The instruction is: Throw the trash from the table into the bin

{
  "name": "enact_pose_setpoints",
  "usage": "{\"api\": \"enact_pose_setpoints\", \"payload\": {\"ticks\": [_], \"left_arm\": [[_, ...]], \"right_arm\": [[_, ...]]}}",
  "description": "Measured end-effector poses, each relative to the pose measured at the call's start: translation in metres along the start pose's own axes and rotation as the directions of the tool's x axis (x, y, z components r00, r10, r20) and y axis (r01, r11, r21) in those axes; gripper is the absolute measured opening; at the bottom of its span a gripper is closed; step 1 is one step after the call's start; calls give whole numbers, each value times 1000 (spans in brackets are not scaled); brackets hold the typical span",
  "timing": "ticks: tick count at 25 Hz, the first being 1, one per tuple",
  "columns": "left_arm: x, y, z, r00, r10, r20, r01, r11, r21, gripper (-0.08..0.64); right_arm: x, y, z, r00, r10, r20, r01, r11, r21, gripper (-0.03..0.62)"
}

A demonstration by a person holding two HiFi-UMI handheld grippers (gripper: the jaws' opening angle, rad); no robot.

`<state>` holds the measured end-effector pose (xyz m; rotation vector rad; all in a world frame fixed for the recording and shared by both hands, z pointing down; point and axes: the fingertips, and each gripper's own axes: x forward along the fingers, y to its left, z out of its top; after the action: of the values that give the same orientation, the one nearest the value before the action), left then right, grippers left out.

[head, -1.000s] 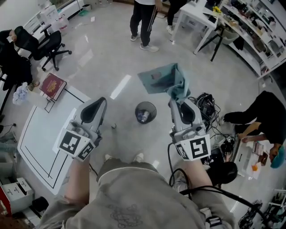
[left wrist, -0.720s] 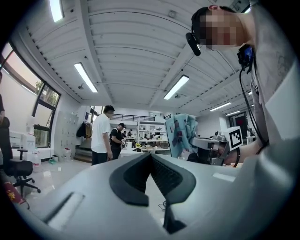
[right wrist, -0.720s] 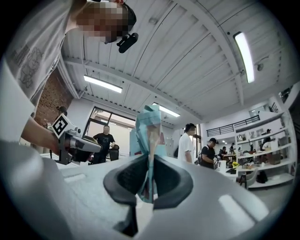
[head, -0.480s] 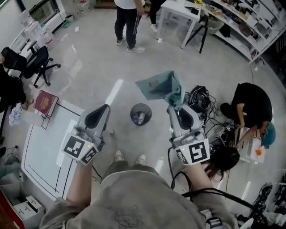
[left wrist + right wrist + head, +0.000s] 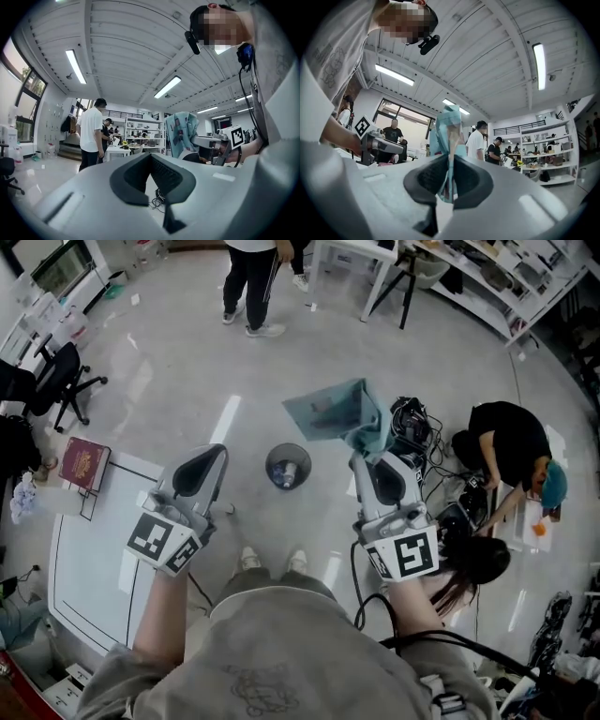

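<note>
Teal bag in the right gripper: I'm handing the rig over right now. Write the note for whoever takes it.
Left gripper: jaws together, nothing in them.
Right gripper: shut on the teal bag, which sticks out past the jaws.
Bin: on the floor ahead, between the two grippers in the head view, with some trash inside.
Table: at the left.
Done: the bag is gripped and off the table.
Left: the bag seems to be right of the bin rather than over it, so bring it over the bin, open the right jaws, then check the table for more trash.
</note>
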<state>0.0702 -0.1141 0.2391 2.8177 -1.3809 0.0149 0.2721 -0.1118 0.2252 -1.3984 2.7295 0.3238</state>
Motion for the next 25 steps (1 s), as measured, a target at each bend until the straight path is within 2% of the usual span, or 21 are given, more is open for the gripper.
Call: {"api": "enact_pose_setpoints", "payload": {"ticks": [14,20,25], "left_arm": [[23,22,-44,998,4,-61,-6,999,-36,0],[48,49,-83,995,3,-101,-10,998,-69,0],[74,69,-135,990,-6,-142,-10,993,-114,0]], "right_arm": [[20,-6,-43,996,-2,-85,4,1000,21,28],[51,-13,-81,989,21,-144,-17,1000,26,28],[78,-24,-131,978,43,-203,-34,998,47,28]]}}
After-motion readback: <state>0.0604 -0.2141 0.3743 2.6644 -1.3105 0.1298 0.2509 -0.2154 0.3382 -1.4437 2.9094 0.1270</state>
